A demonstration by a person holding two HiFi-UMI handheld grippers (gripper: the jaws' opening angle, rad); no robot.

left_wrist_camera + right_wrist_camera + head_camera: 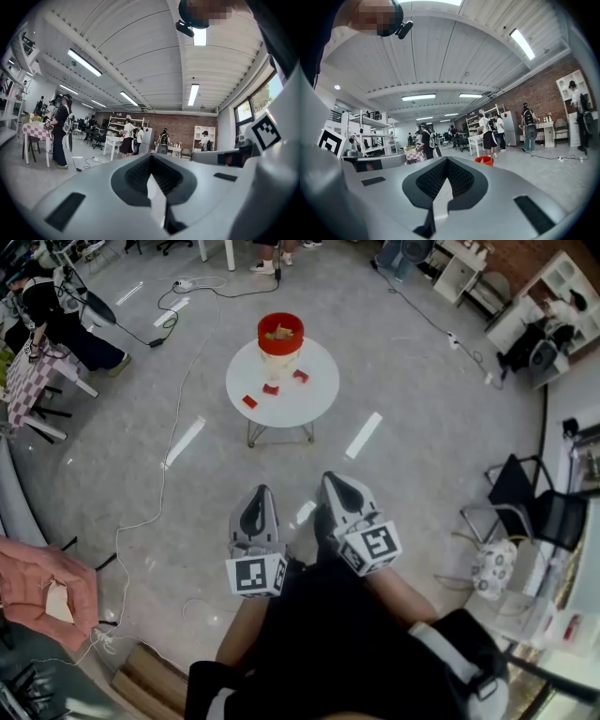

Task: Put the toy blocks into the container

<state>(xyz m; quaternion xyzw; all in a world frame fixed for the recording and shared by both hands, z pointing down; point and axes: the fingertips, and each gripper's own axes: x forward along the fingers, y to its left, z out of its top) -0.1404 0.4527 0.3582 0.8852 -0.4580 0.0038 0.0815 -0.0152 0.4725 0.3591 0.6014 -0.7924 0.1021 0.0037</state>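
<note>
A red container (280, 334) with pale pieces inside stands at the far edge of a small round white table (319, 399). Three red toy blocks lie on the tabletop: one at the left (249, 401), one in the middle (271, 388), one at the right (301, 375). My left gripper (260, 491) and right gripper (330, 480) are held close to my body, well short of the table, pointing toward it. Both are shut with nothing between the jaws (151, 159) (446, 161). The right gripper view catches the red container (485, 160) far ahead.
Grey floor lies between me and the table, with a thin cable (159, 493) trailing at the left. A black folding chair (525, 498) stands at the right, a pink cushion (37, 582) at the left. People and desks are at the room's far side.
</note>
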